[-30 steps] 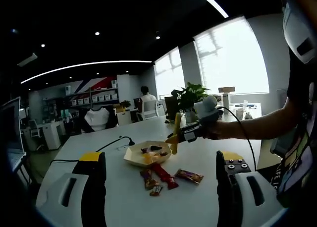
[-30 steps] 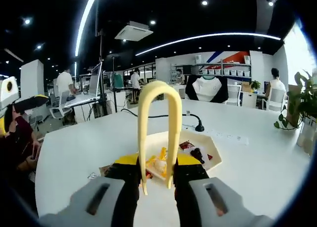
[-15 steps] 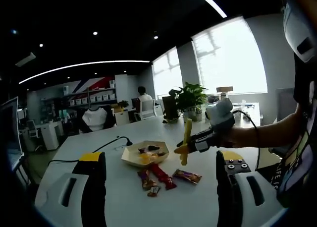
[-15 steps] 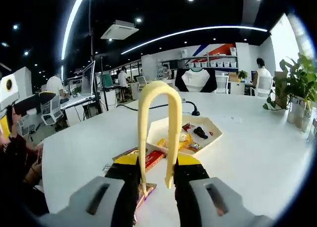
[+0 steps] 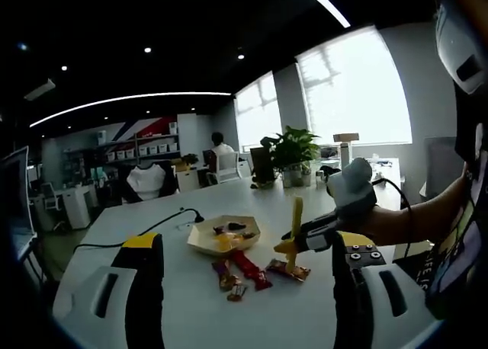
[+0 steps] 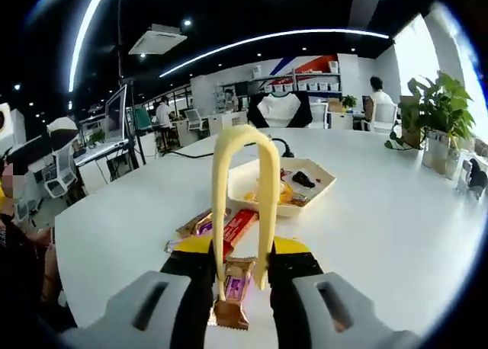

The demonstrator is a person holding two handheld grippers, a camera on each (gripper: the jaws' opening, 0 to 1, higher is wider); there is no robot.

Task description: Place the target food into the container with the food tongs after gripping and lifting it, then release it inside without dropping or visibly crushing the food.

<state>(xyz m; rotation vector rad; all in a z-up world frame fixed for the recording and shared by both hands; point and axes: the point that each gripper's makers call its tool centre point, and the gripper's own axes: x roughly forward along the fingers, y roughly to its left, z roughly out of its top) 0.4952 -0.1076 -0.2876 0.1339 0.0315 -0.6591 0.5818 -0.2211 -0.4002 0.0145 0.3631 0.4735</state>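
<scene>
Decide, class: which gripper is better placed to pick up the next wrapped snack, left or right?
Right. The right gripper holds the yellow tongs, whose tips straddle a purple-wrapped snack on the table. The left gripper is open, holds nothing, and sits farther back.

The white bench (image 6: 396, 227) carries a pale six-sided tray (image 6: 284, 183) of small foods, wrapped snack bars (image 6: 229, 231) scattered just beside it, a black cable (image 5: 169, 221) and a potted plant (image 6: 436, 109) near its edge.

The right gripper (image 5: 324, 231) has carried the tongs (image 6: 242, 204) from the tray (image 6: 320, 183) to above a wrapped candy (image 6: 232, 288).
</scene>
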